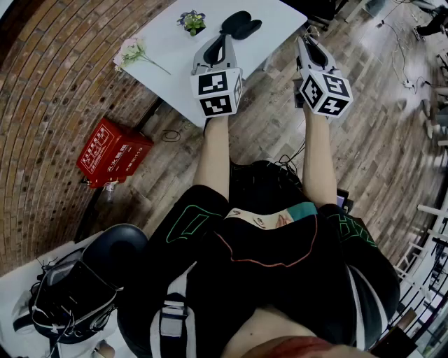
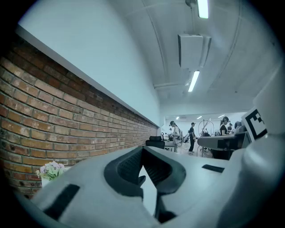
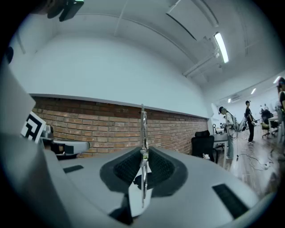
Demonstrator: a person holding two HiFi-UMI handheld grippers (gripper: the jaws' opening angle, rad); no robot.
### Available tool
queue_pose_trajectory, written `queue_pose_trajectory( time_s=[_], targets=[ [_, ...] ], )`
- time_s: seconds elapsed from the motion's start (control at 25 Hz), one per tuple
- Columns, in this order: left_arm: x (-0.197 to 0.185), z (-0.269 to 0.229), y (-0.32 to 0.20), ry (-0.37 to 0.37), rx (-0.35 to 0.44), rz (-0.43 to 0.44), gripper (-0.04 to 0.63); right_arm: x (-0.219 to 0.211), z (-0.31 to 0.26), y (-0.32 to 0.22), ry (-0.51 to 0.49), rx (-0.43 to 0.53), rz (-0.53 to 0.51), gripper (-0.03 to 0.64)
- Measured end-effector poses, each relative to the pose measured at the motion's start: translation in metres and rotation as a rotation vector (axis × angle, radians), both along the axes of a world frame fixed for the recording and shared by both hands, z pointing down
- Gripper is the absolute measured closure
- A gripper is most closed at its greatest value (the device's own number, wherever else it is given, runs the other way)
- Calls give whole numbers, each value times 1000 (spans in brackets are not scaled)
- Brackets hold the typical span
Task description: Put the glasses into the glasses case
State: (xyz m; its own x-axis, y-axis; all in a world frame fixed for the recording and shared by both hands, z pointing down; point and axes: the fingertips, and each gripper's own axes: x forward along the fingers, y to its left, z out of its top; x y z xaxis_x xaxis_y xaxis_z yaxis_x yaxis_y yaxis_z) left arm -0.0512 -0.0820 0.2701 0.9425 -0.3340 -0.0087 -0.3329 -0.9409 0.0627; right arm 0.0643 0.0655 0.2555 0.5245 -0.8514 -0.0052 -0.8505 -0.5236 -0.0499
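Note:
A black glasses case (image 1: 241,24) lies open on the white table (image 1: 175,59) at the far side. My right gripper (image 1: 306,42) is held level in the air to the right of the table. In the right gripper view it (image 3: 143,156) is shut on the glasses (image 3: 143,129), which show edge-on as a thin metal strip rising between the pads. My left gripper (image 1: 222,38) hovers over the table's near edge, just short of the case. In its own view its jaws (image 2: 142,151) meet at the tips with nothing between them.
A small pot of purple flowers (image 1: 191,21) and a pink flower sprig (image 1: 134,50) lie on the table left of the case. A red box (image 1: 112,155) stands on the wooden floor by the brick wall. A black bag (image 1: 70,297) sits at lower left.

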Motion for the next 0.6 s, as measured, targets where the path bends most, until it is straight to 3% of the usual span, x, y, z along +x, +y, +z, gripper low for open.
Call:
queue_pose_trajectory(
  time_s=[0.6],
  targets=[
    [-12, 6, 5, 8, -26, 19, 597, -20, 2, 1, 50, -31, -2, 565]
  ],
)
